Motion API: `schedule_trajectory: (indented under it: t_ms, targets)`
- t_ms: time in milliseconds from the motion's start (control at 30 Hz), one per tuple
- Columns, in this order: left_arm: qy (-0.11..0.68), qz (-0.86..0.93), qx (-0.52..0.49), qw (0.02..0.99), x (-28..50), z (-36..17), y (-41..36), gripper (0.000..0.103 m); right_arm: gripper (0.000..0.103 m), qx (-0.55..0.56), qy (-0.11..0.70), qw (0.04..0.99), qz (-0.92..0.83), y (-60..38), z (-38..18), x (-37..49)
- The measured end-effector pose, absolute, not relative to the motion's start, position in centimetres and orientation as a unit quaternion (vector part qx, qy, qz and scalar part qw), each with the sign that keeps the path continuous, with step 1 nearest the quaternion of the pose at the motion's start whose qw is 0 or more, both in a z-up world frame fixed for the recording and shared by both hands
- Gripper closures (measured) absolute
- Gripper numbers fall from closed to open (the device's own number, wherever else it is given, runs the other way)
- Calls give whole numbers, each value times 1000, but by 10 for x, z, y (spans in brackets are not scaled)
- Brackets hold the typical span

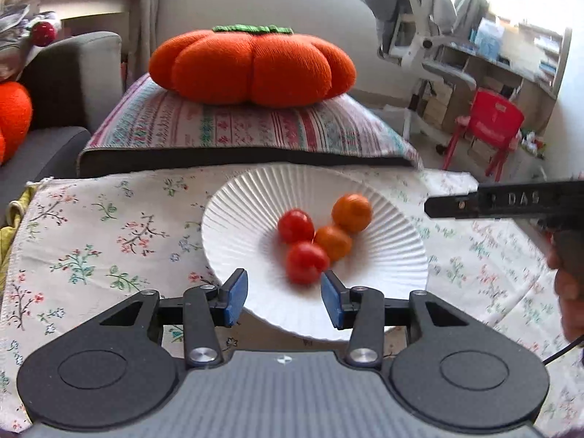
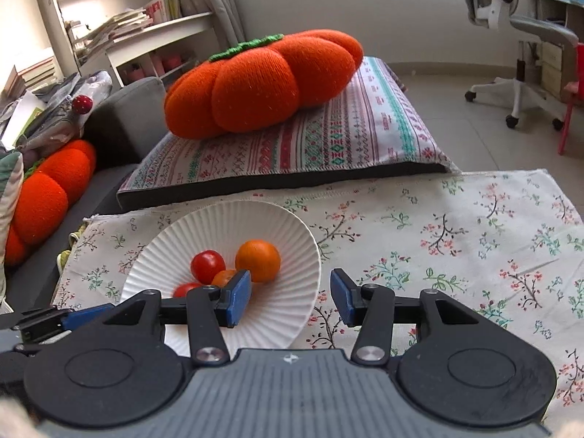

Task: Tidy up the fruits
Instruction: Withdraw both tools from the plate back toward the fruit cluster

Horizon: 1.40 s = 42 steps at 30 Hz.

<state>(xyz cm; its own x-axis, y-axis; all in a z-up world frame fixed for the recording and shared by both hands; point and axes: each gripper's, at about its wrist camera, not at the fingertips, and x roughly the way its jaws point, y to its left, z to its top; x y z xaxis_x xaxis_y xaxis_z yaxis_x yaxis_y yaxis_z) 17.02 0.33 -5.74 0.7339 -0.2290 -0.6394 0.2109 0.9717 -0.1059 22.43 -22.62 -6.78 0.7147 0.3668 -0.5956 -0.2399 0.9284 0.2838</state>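
A white ribbed plate (image 1: 255, 197) (image 2: 219, 226) sits on a floral tablecloth (image 1: 91, 226). In it lie two red tomatoes (image 1: 295, 225) (image 1: 306, 261) and two orange fruits (image 1: 351, 211) (image 1: 333, 242). My left gripper (image 1: 284, 297) is open and empty, over the plate's near rim, just short of the nearer tomato. My right gripper (image 2: 291, 297) is open and empty over the plate's right rim; its left finger hides part of one orange fruit (image 2: 223, 277). The larger orange fruit (image 2: 258, 260) and a tomato (image 2: 207, 265) show clearly there. The right gripper's finger (image 1: 503, 202) shows in the left view.
A striped cushion (image 1: 237, 127) (image 2: 310, 138) with an orange pumpkin pillow (image 1: 252, 64) (image 2: 262, 80) lies behind the table. A grey sofa (image 1: 54, 84), a second orange pillow (image 2: 47, 197), a white office chair (image 2: 518, 36) and a red child's chair (image 1: 489, 124) stand around.
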Motion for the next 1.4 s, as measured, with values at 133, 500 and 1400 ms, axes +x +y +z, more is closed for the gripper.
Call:
schedule_trajectory:
  t_ms: [133,500,1400]
  targets:
    - [335,-120,-25,934,160,-46,9,71,56,96,334,921,177,-226,-60,217]
    - [337,-102,-7,936,128,-35,10,55,37,123,324,914,211,-237,-40,189]
    - [352,-59,-14,934,61,-33,39,30,23,136,364,872,298,-231,-37,129]
